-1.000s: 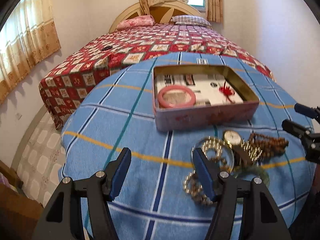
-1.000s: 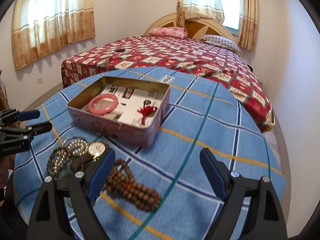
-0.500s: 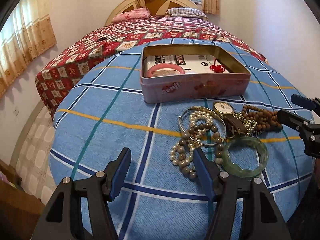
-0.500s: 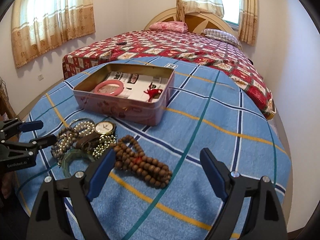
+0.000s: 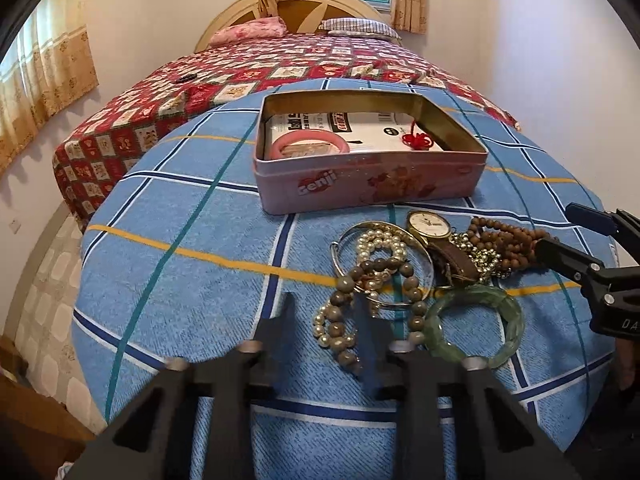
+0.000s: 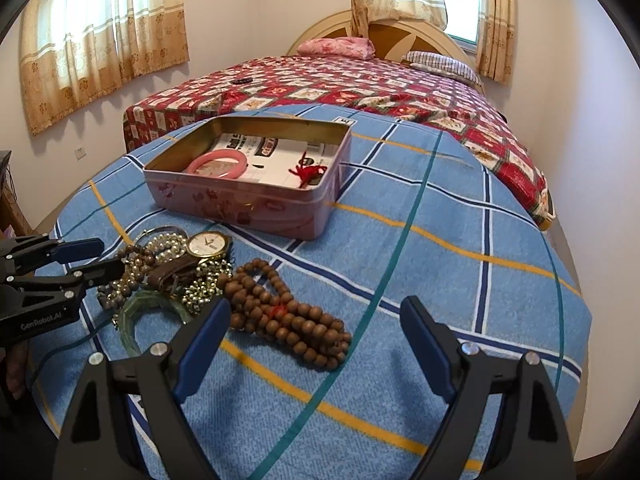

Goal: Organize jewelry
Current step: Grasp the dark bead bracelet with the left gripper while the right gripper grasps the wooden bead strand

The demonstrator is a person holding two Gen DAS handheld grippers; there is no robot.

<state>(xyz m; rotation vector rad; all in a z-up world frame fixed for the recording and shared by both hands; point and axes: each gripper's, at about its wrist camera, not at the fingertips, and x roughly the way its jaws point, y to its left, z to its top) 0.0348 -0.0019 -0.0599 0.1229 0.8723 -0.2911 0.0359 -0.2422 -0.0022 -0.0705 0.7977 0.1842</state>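
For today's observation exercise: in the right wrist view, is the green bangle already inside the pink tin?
No. The green bangle lies on the blue checked cloth among the other jewelry, outside the pink tin.

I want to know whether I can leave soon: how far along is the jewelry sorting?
Early. Done: a pink bangle and red knot charm lie in the tin. In hand: nothing yet; the left gripper has just been closing its jaws around the bead bracelet, right gripper open. Left: watch, green bangle, wooden beads, pearls on the cloth.
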